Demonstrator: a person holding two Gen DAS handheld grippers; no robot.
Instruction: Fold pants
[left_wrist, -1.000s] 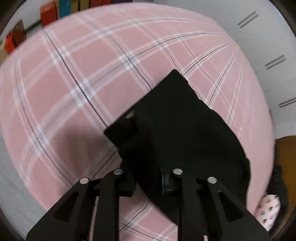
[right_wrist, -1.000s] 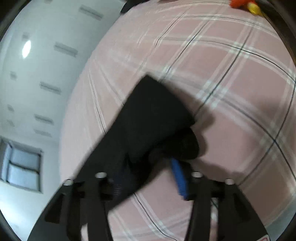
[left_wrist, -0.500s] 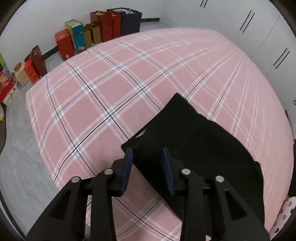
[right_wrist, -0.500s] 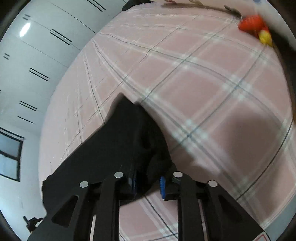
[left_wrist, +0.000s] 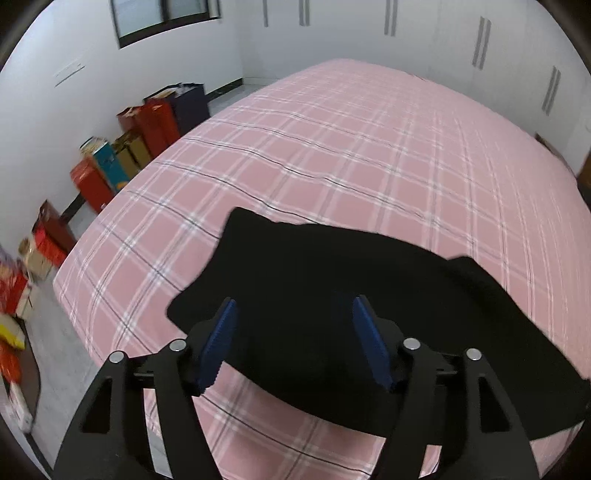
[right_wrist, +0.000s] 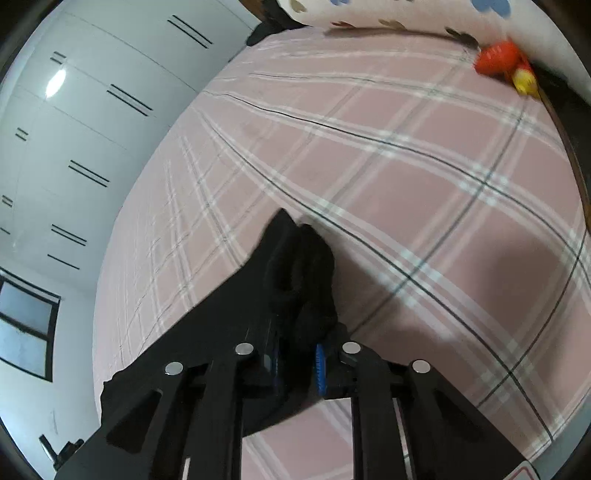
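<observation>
Black pants (left_wrist: 332, 302) are spread on the pink plaid bed (left_wrist: 369, 147). Left tongs (left_wrist: 295, 341) are seen opening above the cloth, nothing gripped. Right tongs (right_wrist: 297, 363) are closing on a bunched fold of the pants.

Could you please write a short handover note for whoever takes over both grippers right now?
Left gripper: jaws opening, nothing between the pads, above the black pants.
Right gripper: jaws closing on a bunched edge of the pants, pads pressing the cloth.
Pants lie partly folded on the pink plaid bed.
Done: at least one fold, judging by the layers.
Left: likely finish the fold with the right side, then flatten.
</observation>
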